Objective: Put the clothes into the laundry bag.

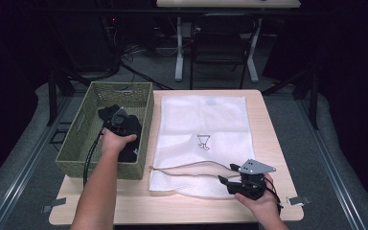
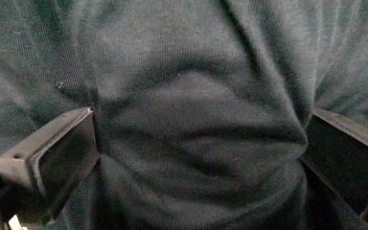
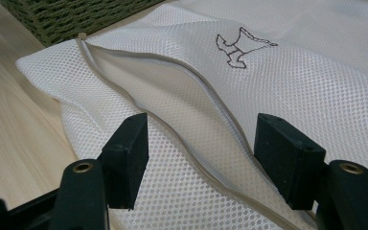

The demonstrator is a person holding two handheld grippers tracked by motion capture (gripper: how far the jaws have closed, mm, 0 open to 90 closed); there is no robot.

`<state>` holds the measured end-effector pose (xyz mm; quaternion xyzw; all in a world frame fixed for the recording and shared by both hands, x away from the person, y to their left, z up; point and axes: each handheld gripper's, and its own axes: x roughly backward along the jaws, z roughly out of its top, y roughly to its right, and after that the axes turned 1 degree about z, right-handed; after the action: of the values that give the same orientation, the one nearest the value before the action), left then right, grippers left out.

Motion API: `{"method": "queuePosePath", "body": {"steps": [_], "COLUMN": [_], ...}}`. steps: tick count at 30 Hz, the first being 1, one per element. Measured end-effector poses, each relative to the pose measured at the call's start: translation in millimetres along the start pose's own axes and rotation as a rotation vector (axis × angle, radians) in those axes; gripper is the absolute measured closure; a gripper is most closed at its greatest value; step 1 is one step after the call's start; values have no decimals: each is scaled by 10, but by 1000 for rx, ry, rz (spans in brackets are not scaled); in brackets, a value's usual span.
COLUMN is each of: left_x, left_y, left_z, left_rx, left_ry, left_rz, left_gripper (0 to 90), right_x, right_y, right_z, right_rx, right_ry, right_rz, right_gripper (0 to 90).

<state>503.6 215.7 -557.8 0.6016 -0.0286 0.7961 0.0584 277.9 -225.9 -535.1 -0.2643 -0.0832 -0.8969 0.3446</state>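
A soft, light dark garment [image 2: 196, 120], bunched at the wicker basket's [image 1: 139, 93] six o'clock, is being straddled by the left gripper's [image 2: 199, 158] spread jaws, while the right gripper [image 3: 201, 158] is being held open over the mesh laundry bag's [image 3: 316, 91] zipper.

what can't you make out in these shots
- High view: the left gripper jaws, hidden by the hand and its own body inside the basket.
- Left gripper view: what kind of garment the dark cloth is; too close, edges cut off.
- Right gripper view: inside the mesh bag, shadowed behind the zipper opening.
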Motion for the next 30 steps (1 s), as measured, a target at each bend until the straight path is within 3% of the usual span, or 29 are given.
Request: {"method": "queuePosePath", "body": {"steps": [4,11,19,22,30], "left_x": [16,68,131,153,165], "left_y": [-12,-66,-172,-214,-282], "left_z": [-5,-18,-43,-51,-46], "left_rx": [-4,5,23,30,34], "left_ry": [1,15,27,32,29], "left_rz": [2,3,-17,-13,-30], "left_gripper": [37,180,374,521,605], "right_x": [6,15,18,18,28], "right_y": [4,11,12,12,15], "right_z": [-5,-10,-9,-9,-8], "right_rx": [1,-2,-2,-2,-5], "right_ry": [-2,-1,0,0,4], "right_rz": [-1,-3,-3,-4,-7], "right_gripper": [364,365,365,365,365]}}
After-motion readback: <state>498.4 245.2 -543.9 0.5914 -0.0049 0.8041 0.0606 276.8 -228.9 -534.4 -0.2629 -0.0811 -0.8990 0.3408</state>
